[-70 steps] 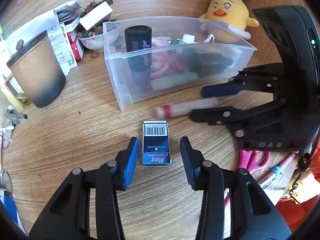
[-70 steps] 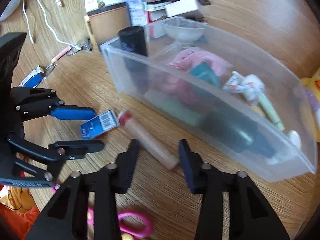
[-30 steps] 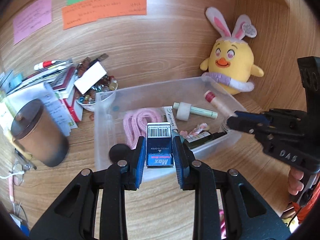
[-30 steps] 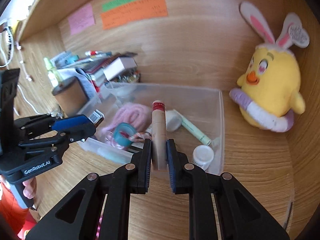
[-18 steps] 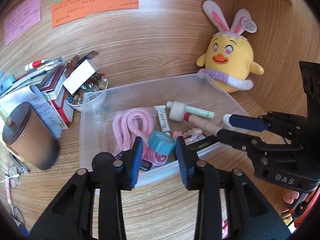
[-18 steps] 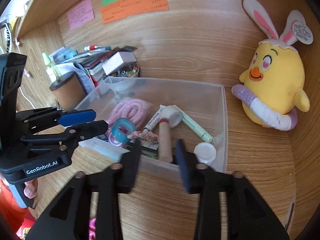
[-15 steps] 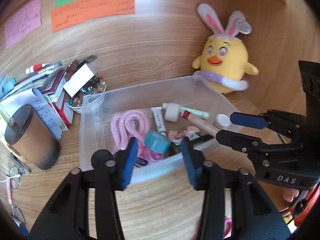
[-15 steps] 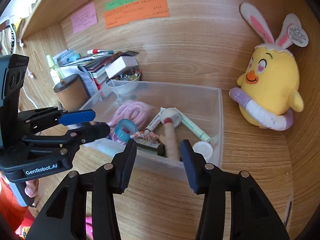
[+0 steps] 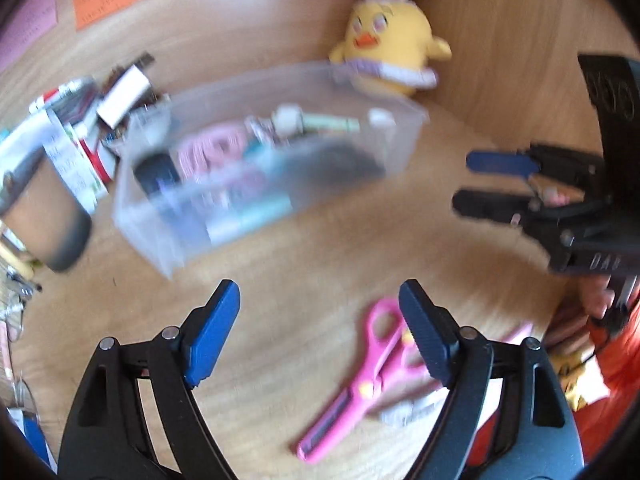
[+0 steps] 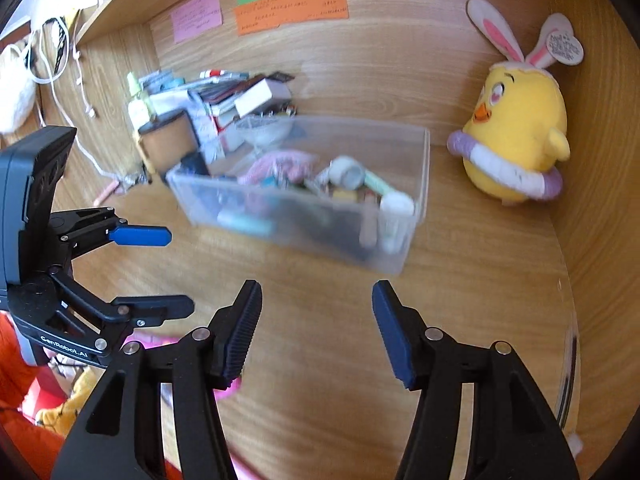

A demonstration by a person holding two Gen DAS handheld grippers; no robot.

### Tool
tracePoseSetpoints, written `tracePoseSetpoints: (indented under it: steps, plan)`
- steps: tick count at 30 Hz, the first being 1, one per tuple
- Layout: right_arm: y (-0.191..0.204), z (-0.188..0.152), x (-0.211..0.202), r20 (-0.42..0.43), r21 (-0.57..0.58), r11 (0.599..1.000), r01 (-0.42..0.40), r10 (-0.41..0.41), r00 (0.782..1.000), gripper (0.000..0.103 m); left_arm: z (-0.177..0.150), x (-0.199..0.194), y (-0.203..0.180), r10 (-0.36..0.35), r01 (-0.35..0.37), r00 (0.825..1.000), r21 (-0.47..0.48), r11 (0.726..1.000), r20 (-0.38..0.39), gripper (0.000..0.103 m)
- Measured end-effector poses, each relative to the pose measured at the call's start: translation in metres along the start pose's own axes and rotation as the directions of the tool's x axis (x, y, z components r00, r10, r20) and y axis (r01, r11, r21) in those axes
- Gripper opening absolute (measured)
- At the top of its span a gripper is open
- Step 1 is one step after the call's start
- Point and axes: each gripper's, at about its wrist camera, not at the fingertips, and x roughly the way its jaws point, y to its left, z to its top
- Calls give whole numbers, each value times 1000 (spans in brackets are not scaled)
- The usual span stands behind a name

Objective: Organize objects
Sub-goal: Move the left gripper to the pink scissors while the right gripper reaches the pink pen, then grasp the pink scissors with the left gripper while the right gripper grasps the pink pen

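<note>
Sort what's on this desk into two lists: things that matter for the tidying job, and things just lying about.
Job items:
- clear plastic bin, already holding small items
- pink-handled scissors, loose on the wooden desk
- left tool, open and empty
- right tool, open and empty

Lying about:
- yellow chick plush with bunny ears
- brown cylindrical cup
- stack of books and papers

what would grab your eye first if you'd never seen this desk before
Probably the yellow chick plush with pink bunny ears, sitting in the back right corner of the wooden desk. Next, the clear plastic bin in the middle, full of small items. Closer in, the pink scissors lie on the wood in front of the left gripper, and both it and the right gripper have their jaws wide open and empty.
</note>
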Motion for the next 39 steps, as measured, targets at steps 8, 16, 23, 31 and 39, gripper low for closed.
tracePoseSetpoints:
  steps: [8, 16, 23, 31, 39]
  plan:
    - [13, -41, -5, -51, 17, 998, -68, 69, 996, 54, -38, 8, 3, -24, 27, 996, 37, 999, -81, 82]
    - [53, -64, -1, -122, -85, 984, -158, 147, 982, 54, -40, 10, 11, -67, 69, 995, 30, 997, -70, 76]
    - [71, -75, 6, -149, -115, 979, -166, 148, 978, 54, -46, 8, -7, -48, 60, 995, 142, 988, -87, 64]
    - [68, -77, 11, -126, -115, 983, -140, 125, 984, 36, -41, 13, 2, -10, 14, 998, 76, 997, -58, 24]
    - [69, -77, 8, -109, -144, 983, -113, 98, 989, 24, -44, 8, 36, 51, -53, 997, -47, 997, -60, 17]
